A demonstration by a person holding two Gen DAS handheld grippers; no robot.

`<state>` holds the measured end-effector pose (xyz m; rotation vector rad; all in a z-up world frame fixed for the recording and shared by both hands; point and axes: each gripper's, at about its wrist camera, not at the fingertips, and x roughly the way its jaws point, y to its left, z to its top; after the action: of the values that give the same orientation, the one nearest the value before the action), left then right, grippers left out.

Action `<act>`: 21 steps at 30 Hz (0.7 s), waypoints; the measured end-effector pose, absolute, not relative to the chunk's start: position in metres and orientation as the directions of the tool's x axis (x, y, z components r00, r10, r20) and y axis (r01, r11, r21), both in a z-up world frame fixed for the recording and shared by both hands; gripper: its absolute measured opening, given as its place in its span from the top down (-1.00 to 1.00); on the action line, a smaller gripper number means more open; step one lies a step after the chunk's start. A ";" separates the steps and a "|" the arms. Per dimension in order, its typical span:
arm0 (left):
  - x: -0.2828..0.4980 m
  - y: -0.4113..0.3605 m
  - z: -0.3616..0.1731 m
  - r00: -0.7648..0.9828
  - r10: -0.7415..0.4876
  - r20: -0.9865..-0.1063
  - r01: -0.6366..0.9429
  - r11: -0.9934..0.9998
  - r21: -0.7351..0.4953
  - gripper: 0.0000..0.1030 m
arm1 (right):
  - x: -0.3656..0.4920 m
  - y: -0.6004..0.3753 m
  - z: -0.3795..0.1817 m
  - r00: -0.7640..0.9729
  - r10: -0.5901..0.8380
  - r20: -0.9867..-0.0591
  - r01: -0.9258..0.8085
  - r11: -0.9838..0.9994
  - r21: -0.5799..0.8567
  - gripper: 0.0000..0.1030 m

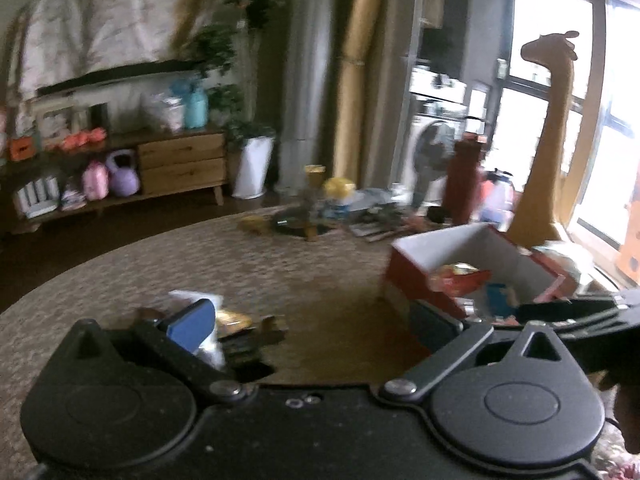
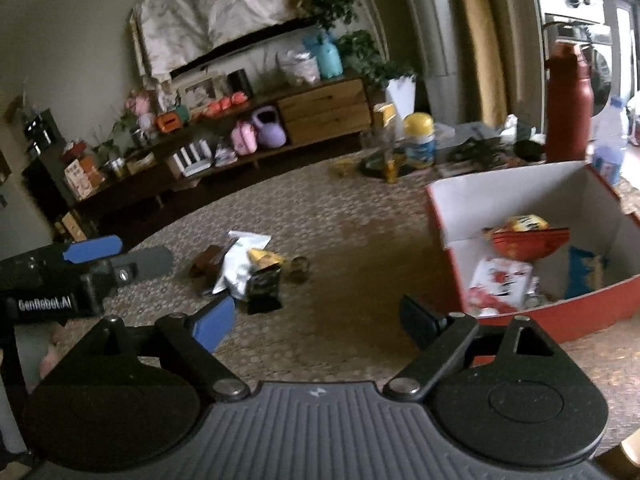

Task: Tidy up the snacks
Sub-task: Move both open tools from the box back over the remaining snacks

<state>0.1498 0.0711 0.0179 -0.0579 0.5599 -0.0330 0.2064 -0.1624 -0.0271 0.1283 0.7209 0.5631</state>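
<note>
A red box with white inside (image 2: 448,216) stands on the woven table at the right and holds several snack packs, among them a red and white pack (image 2: 500,284) and a blue pack (image 2: 584,268). The box also shows in the left wrist view (image 1: 408,276). A small pile of loose snack packs (image 2: 252,268) lies on the table left of the box; it shows behind my left finger in the left wrist view (image 1: 236,324). My right gripper (image 2: 316,324) is open and empty, between pile and box. My left gripper (image 1: 312,324) is open and empty; it also shows at the left in the right wrist view (image 2: 116,256).
A dark red bottle (image 2: 568,108), a clear water bottle (image 2: 610,144), a yellow-capped jar (image 2: 419,140) and papers stand at the table's far side. A wooden sideboard (image 2: 324,108) with toys lines the back wall. A tall giraffe figure (image 1: 548,136) stands by the window.
</note>
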 end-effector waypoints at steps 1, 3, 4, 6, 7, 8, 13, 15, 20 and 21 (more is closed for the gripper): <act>0.151 0.081 0.016 0.843 -0.031 -0.537 -0.006 0.998 -0.068 -1.00 | 0.208 -0.156 -0.030 0.606 0.533 -0.591 -0.449 0.842 0.300 -0.75; 0.153 0.100 0.012 0.835 0.001 -0.550 -0.048 0.996 -0.071 -1.00 | 0.211 -0.144 -0.034 0.596 0.545 -0.589 -0.465 0.833 0.300 -0.75; 0.155 0.109 0.009 0.832 0.016 -0.554 -0.065 0.996 -0.068 -1.00 | 0.213 -0.138 -0.038 0.591 0.548 -0.592 -0.472 0.830 0.297 -0.75; 0.157 0.125 0.003 0.826 0.047 -0.561 -0.098 0.993 -0.062 -1.00 | 0.220 -0.122 -0.044 0.577 0.547 -0.606 -0.482 0.828 0.287 -0.75; 0.159 0.134 0.000 0.821 0.060 -0.568 -0.116 0.991 -0.063 -1.00 | 0.223 -0.116 -0.048 0.573 0.545 -0.613 -0.485 0.828 0.282 -0.75; 0.161 0.142 -0.004 0.815 0.073 -0.575 -0.133 0.989 -0.064 -1.00 | 0.225 -0.110 -0.051 0.569 0.543 -0.617 -0.489 0.827 0.277 -0.75; 0.172 0.177 -0.023 0.784 0.128 -0.607 -0.208 0.976 -0.063 -1.00 | 0.241 -0.083 -0.067 0.544 0.539 -0.643 -0.504 0.823 0.263 -0.75; 0.177 0.189 -0.031 0.772 0.146 -0.618 -0.232 0.971 -0.060 -1.00 | 0.247 -0.072 -0.074 0.536 0.532 -0.656 -0.511 0.822 0.250 -0.75; 0.191 0.220 -0.050 0.739 0.181 -0.648 -0.299 0.951 -0.075 -0.99 | 0.262 -0.048 -0.090 0.508 0.525 -0.683 -0.530 0.815 0.232 -0.75; 0.195 0.226 -0.052 0.738 0.182 -0.650 -0.307 0.948 -0.082 -0.99 | 0.265 -0.043 -0.094 0.504 0.522 -0.688 -0.536 0.814 0.225 -0.75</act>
<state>0.1947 0.2257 -0.0519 -0.1892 0.6911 0.2700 0.2646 -0.0431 -0.0937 -0.0182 0.8240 0.6383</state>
